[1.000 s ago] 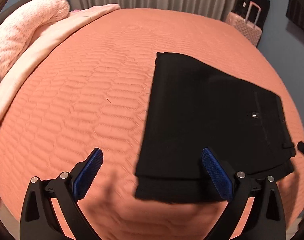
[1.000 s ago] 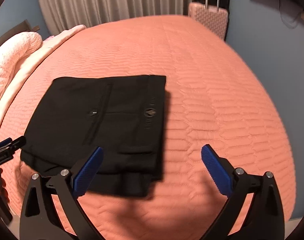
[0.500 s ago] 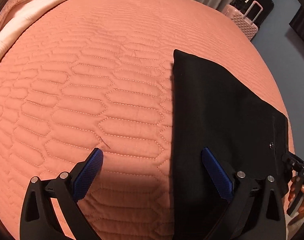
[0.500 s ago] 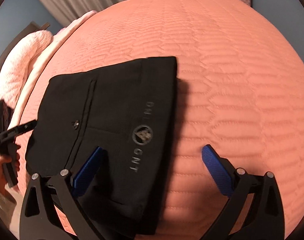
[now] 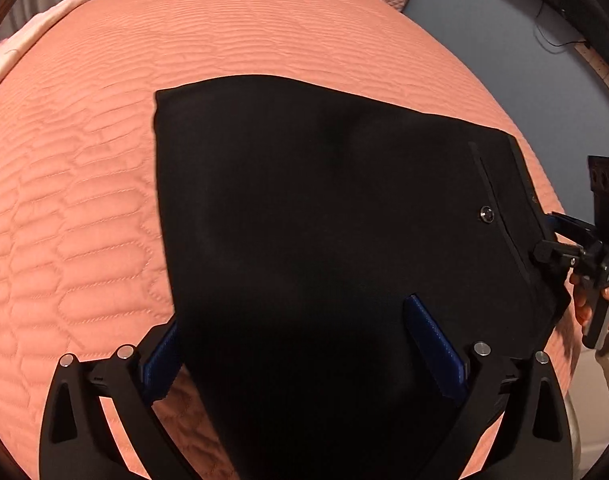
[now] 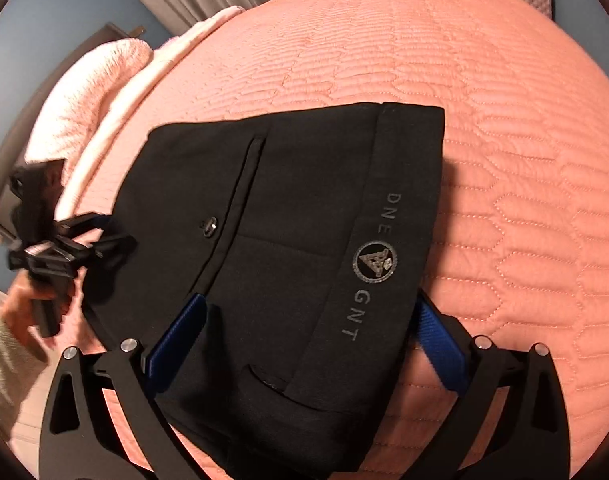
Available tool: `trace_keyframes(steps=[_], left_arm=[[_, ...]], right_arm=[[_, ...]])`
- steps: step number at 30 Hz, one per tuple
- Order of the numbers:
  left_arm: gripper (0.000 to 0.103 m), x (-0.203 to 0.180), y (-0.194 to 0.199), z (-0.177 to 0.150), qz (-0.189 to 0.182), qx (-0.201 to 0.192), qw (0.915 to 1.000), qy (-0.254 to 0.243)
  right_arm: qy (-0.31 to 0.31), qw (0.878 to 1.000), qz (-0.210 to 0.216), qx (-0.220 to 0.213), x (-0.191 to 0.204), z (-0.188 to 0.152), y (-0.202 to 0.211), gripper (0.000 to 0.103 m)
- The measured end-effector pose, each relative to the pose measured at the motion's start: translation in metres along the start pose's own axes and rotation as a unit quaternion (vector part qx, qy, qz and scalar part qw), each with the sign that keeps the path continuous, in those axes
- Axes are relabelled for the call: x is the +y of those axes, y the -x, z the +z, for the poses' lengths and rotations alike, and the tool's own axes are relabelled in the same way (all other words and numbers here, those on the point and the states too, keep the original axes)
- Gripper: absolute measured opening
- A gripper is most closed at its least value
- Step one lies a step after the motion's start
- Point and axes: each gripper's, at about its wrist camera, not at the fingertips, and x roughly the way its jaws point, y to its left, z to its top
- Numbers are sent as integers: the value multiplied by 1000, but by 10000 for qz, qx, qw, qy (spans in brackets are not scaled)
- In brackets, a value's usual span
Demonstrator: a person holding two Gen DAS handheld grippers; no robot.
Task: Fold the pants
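The bed (image 5: 84, 184) carries the folded pants (image 5: 324, 220), lying flat near its close edge. The risk, as I judge it: a grip catching only the top layer would peel the fold open on lifting. The left gripper (image 5: 304, 352) is spread wide, straddling the pants' left edge, holding nothing. The right gripper (image 6: 304, 344) gapes likewise over the waistband (image 6: 388, 240), gripping nothing.

Folded black pants (image 5: 312, 216) lie on quilted salmon bed (image 5: 84, 208)
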Motion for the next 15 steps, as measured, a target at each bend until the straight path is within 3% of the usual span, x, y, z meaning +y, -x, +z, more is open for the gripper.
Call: trace_keyframes(steps=[5,9,15], left_arm=[[98,1,1,3,-141,-59,9999,-10],[98,-19,9,-8,-249,-304,9989,-248],[98,-30,-4,-6,158,-256,9991,-310]], right_arm=[[-2,9999,135,35,-2,4,0,95],[124,9996,248,-38,7,4,1,81],[-7,9998,208,-55,5,4,-10,80]])
